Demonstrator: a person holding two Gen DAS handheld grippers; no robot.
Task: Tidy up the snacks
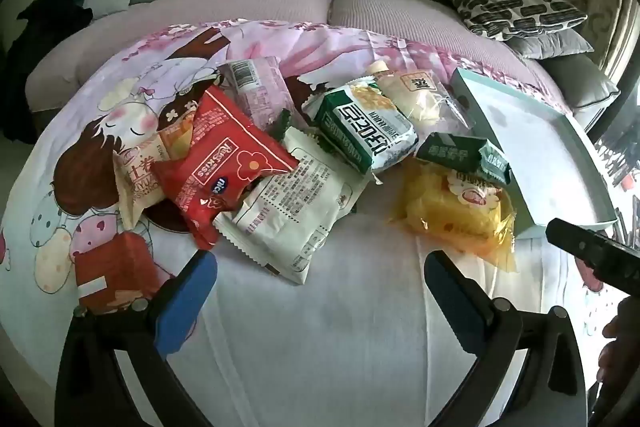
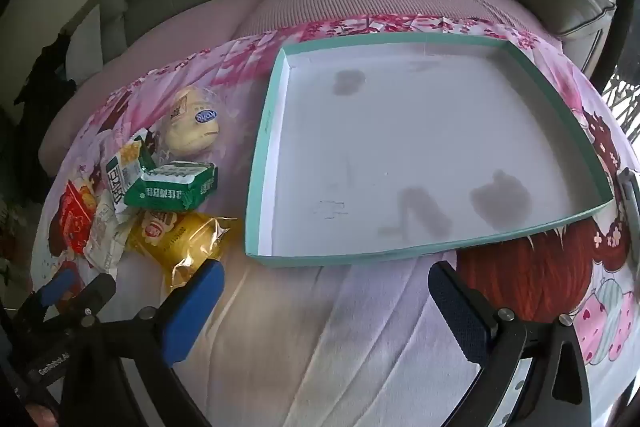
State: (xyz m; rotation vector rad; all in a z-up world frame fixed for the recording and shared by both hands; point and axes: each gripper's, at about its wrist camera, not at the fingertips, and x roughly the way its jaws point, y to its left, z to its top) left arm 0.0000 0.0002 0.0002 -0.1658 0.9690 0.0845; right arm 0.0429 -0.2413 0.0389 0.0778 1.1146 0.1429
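With both sets of fingers spread and empty, the right gripper (image 2: 322,303) should pinch the yellow packet (image 2: 182,233) by its edge and lift it into the tray (image 2: 256,163).

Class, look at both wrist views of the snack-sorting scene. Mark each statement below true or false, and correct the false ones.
1. The teal tray already holds several snacks. False: it holds nothing, only some stains on its white floor.
2. The left claw is open and holds nothing. True.
3. The yellow packet lies between the red packet and the tray. True.
4. The right claw is shut on the yellow packet. False: it is open with nothing between its fingers; the packet lies beside its left finger.
5. The snacks lie on a bare wooden table. False: they lie on a cartoon-print sheet.
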